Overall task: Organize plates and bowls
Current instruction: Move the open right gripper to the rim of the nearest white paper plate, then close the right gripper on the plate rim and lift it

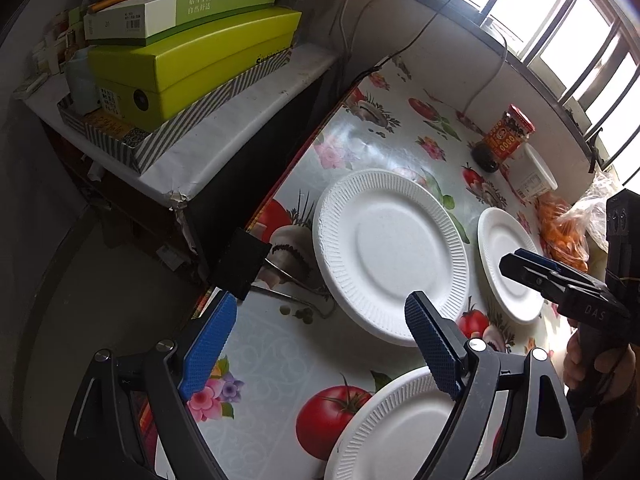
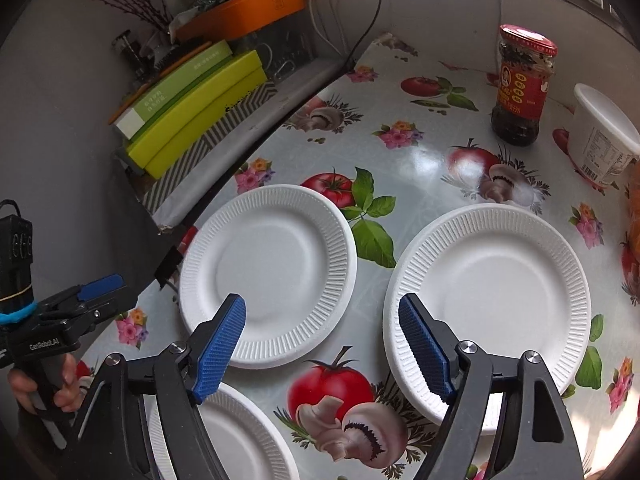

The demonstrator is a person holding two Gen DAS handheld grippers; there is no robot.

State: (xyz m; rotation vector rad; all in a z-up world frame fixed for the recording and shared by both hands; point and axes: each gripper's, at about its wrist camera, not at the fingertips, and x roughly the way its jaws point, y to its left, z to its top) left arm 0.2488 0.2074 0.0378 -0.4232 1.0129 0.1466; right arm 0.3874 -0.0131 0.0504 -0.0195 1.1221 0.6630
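Note:
Three white ribbed paper plates lie on the flowered tablecloth. In the left wrist view one plate (image 1: 390, 254) is ahead, a second (image 1: 510, 264) to its right, a third (image 1: 394, 428) near under my right finger. My left gripper (image 1: 320, 348) is open and empty above the table's left edge. In the right wrist view the plates are at the left (image 2: 268, 274), right (image 2: 490, 304) and bottom left (image 2: 228, 436). My right gripper (image 2: 322, 350) is open and empty, hovering between the left and right plates. A white bowl (image 2: 604, 138) stands at the far right.
A red-lidded sauce jar (image 2: 520, 88) stands at the back of the table. A lower side shelf (image 1: 240, 128) with stacked green boxes (image 1: 192, 64) borders the table's left edge. A black binder clip (image 1: 240, 264) grips that edge. A bag of orange food (image 1: 564, 232) lies right.

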